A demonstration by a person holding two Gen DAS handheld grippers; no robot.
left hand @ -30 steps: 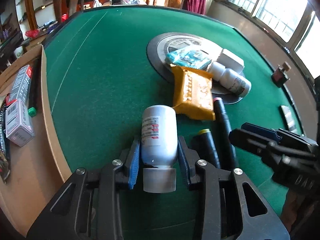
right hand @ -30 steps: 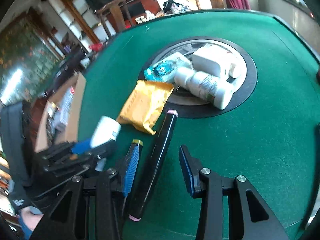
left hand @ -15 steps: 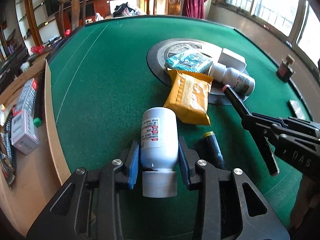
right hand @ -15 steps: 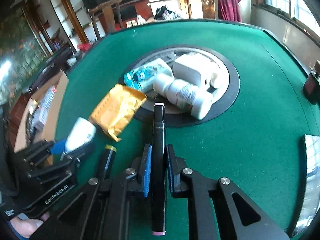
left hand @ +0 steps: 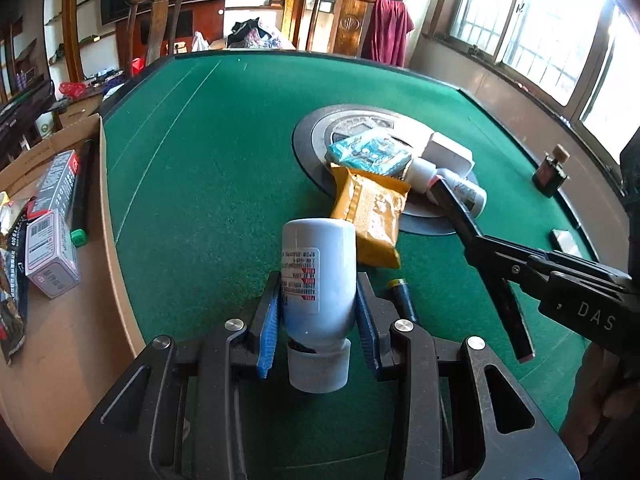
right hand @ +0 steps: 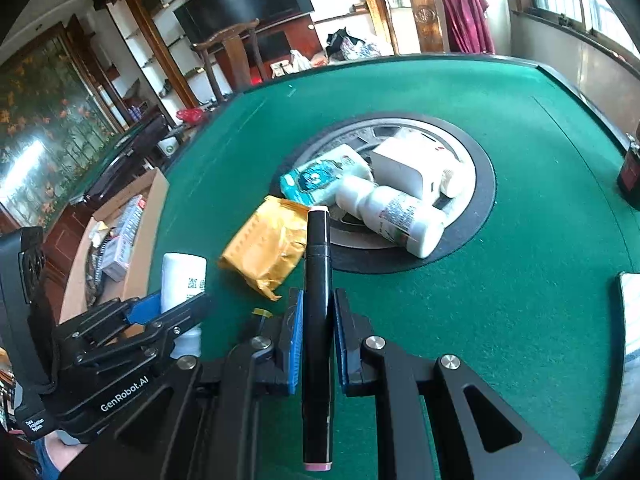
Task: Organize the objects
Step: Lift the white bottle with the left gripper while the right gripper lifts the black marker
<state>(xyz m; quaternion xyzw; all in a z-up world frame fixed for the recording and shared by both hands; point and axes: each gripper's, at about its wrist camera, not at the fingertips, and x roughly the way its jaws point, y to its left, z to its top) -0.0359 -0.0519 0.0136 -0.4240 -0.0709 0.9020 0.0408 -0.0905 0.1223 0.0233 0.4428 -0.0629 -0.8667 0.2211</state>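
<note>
Left hand-held gripper (left hand: pixel 318 322) clamped on white bottle (left hand: pixel 319 276); right hand-held gripper (right hand: pixel 316 338) clamped on black marker (right hand: pixel 317 300), both above green tabletop (left hand: pixel 224 152). Best carried level to cardboard box (left hand: pixel 76 344) at left, avoiding collision between grippers.

Both grippers' fingers clamped, left gripper (left hand: pixel 316 320) beside right gripper (right hand: pixel 316 338).

right gripper (right hand: pixel 316 340): clamped on black marker (right hand: pixel 317 280), pink caps both ends | left gripper (right hand: pixel 168 312): grips white bottle (right hand: pixel 183 276) | green table (right hand: pixel 520 300): yellow packet (right hand: pixel 268 248), second white bottle (right hand: pixel 396 216) on round centre plate (right hand: pixel 480 184)
</note>
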